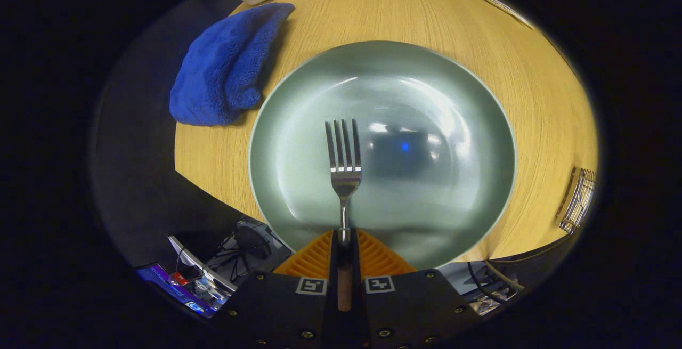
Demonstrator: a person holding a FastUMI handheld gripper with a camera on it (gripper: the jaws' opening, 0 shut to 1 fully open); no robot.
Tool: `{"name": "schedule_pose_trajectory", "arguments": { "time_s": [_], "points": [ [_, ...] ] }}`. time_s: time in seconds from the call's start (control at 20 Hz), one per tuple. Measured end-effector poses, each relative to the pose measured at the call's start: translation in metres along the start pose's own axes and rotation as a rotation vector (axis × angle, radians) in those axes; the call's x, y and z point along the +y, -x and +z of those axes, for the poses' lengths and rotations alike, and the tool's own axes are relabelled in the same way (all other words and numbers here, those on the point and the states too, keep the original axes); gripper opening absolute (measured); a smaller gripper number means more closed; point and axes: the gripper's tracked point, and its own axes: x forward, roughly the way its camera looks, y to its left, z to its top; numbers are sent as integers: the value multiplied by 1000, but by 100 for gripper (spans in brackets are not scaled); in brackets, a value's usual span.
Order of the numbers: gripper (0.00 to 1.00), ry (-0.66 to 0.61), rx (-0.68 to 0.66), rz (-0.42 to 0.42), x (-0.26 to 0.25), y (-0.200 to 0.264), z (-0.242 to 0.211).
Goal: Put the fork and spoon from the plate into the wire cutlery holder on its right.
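The gripper [344,245] has its two fingers pressed together on the handle of the fork [344,162], one ribbed pad on each side of the stem; the handle runs back between them toward six o'clock, where a stretch of it looks wooden or brown, though the part held is narrow bright metal. The fork points straight ahead to twelve o'clock; it is polished steel with four slim, straight tines, a rounded shoulder below them and a thin neck; whether it touches the plate or hangs over it cannot be told. Under and around the fork lies the plate [469,98], round, pale grey-green, glazed smooth and glossy, with a broad shallow well and a gently raised rim; soft reflections sit on its floor at about one o'clock from the tines. The plate rests on the table [533,88], a light wood-grain top with a curved edge. At ten o'clock from the plate, just beside its rim, a blue towel [224,66] lies bunched, thick and fluffy. At four o'clock, well apart from the plate near the table's edge, stands the wire cutlery holder [578,200], a thin metal grid.
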Motion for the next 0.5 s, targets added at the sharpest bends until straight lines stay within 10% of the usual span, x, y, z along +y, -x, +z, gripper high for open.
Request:
{"name": "schedule_pose_trajectory", "arguments": {
  "time_s": [0.5],
  "points": [
    [1,-63,-36,29,-13,17,3]
  ]
}}
